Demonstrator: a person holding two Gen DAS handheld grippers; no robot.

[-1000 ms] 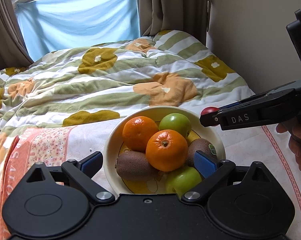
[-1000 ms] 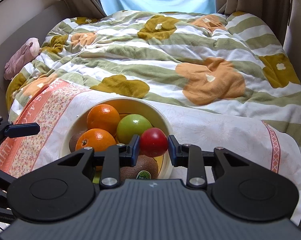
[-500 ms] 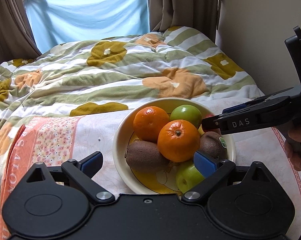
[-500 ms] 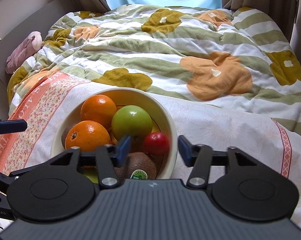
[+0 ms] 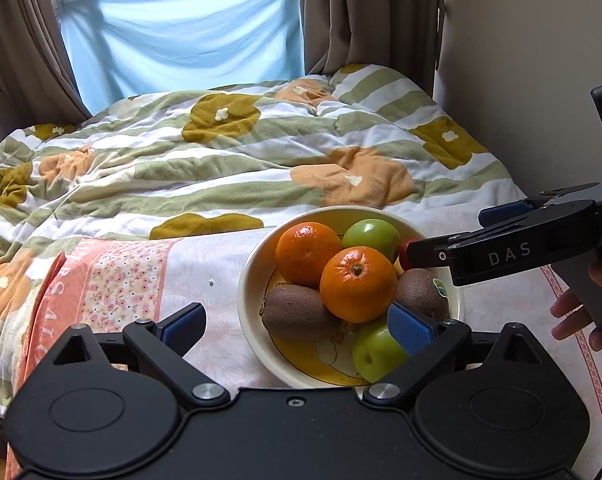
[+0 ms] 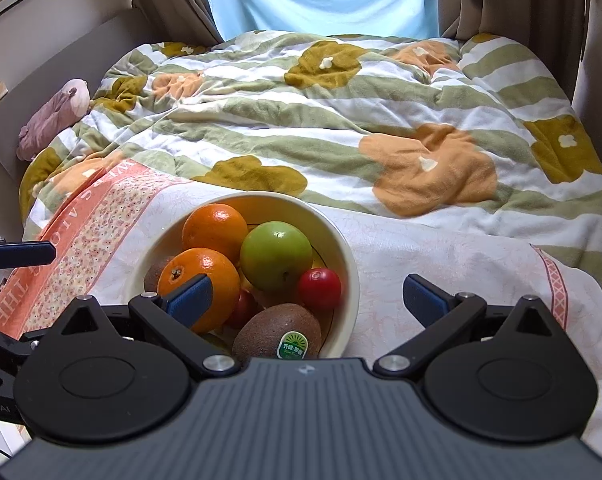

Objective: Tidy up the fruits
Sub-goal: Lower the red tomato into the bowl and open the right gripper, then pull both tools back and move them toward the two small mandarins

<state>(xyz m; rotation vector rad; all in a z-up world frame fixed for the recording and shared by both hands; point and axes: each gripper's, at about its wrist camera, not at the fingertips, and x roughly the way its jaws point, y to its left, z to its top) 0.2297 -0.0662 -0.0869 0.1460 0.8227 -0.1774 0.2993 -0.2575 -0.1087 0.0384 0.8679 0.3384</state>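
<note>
Blue-padded jaws of the right gripper [image 6: 307, 300] stand wide and are opening further; nothing is pressed between them, the bowl's near edge merely sits in the gap. Left gripper [image 5: 299, 326] jaws also wide, empty, over the bowl's 7 o'clock side.

Nearest fruit in the right wrist view: stickered kiwi [image 6: 277, 335] at 6 o'clock in the bowl [image 6: 347, 276]. Just beyond it, the small red fruit [image 6: 319, 289] lies at about 4 o'clock against the wall, touching the green apple [image 6: 276, 255]. A second red fruit [image 6: 243, 307] is half hidden under the near orange [image 6: 199, 280]. Far orange [image 6: 215, 229] at 11 o'clock. All fruit seen is in the bowl, which sits on a cloth [image 6: 441, 264] over the bed quilt [image 6: 341, 128].

Risks, as judged:
- Pile is heaped; small red fruit rests high near the rim. A nudge from the right jaw tip as it pulls out could roll it over the edge onto the cloth.
- Bedding is soft. Downward pressure on the rim from either gripper could tilt the bowl and shift the stack.
- Both grippers crowd the same bowl; left view shows the right one's finger [image 5: 433, 250] close over the fruit. Collision possible if both move in together.
</note>
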